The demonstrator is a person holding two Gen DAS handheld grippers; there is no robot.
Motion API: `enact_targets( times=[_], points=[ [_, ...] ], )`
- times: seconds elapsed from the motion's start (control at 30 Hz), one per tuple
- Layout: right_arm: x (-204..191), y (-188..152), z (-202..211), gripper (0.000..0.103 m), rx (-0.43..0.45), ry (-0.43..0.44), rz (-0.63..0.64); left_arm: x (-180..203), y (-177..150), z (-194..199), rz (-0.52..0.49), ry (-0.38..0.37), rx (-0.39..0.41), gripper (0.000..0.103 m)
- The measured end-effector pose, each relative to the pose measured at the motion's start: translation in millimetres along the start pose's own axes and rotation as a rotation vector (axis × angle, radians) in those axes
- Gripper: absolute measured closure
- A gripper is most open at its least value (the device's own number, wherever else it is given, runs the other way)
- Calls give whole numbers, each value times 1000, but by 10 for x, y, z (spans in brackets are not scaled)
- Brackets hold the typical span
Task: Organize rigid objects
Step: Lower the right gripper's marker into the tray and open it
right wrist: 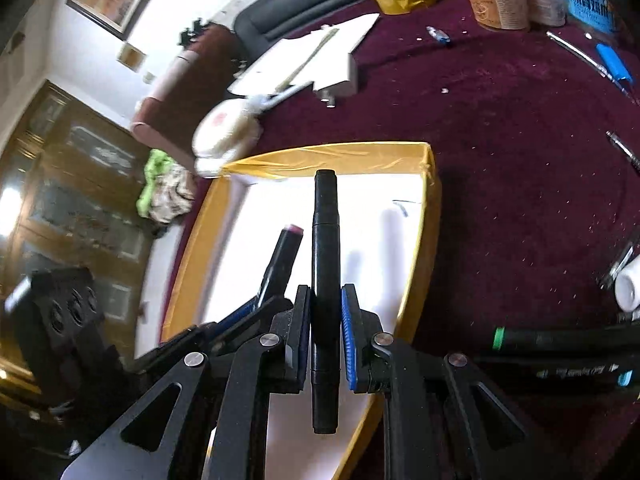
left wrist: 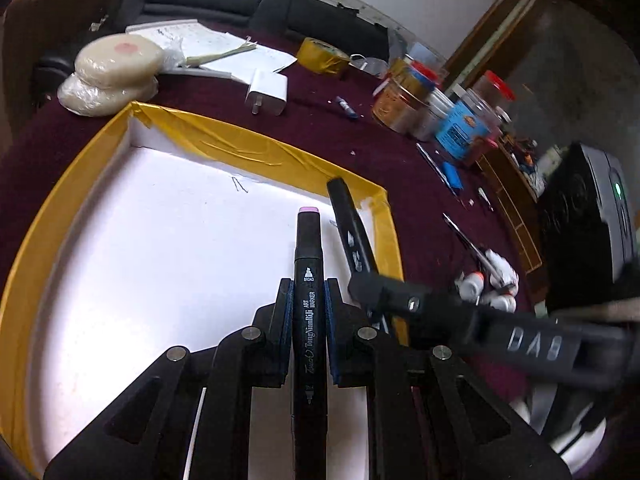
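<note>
**2 markers held over the yellow-rimmed tray**

The pink-capped marker [left wrist: 310,320] runs up the middle of the left wrist view, pinched between the blue pads of the left gripper [left wrist: 309,294], its pink end toward the center of the frame above the white floor of the tray [left wrist: 256,152]. In the right wrist view the black marker [right wrist: 326,280] stands in the center of the frame, squeezed by the right gripper [right wrist: 326,304], its far tip reaching toward the tray's upper yellow wall. Both markers hang over the tray's white inside; whether either touches the floor cannot be told.

From the left camera, the right gripper enters from the lower right, its marker slanting toward the tray's upper right corner.

Around the tray lies a maroon cloth [right wrist: 520,160]. In the left view, a white charger [left wrist: 267,92] sits at upper center, a yellow tape roll [left wrist: 322,56] beyond it, and jars [left wrist: 440,100] at the upper right. 2 more markers [right wrist: 560,354] lie at the lower right of the right view.
</note>
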State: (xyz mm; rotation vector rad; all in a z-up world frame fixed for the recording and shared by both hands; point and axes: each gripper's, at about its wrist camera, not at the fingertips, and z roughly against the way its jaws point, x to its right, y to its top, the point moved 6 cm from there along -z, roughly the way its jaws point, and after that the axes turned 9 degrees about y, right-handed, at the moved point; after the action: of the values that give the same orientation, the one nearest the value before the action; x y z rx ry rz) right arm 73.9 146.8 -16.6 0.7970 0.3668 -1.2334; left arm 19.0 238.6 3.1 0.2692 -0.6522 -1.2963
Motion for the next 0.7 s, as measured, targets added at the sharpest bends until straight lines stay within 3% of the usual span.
enact_targets(
  times=[0.23,0.3,0.33,0.37,0.5,0.6,0.7],
  points=[
    [81,63,-26,89,6,-84,11,-81,114,-316,57,33,8,89],
    [43,66,13,88,24,-116,46,-113,130,-394,66,58,14,78],
    [32,73,61,82,41,-137,63,-130,138,-423,68,75,15,68],
    [26,74,102,79,55,-146,71,-156,128,-435,70,103,14,65],
    [-9,74,333,73,114,-133,100,-299,53,-348,105,244,54,65],
    [-7,21,609,73,181,-147,145,-372,-51,-244,132,310,85,65],
    [-17,-94,1000,70,305,-197,211,-416,-84,-108,167,333,122,65]
  ],
)
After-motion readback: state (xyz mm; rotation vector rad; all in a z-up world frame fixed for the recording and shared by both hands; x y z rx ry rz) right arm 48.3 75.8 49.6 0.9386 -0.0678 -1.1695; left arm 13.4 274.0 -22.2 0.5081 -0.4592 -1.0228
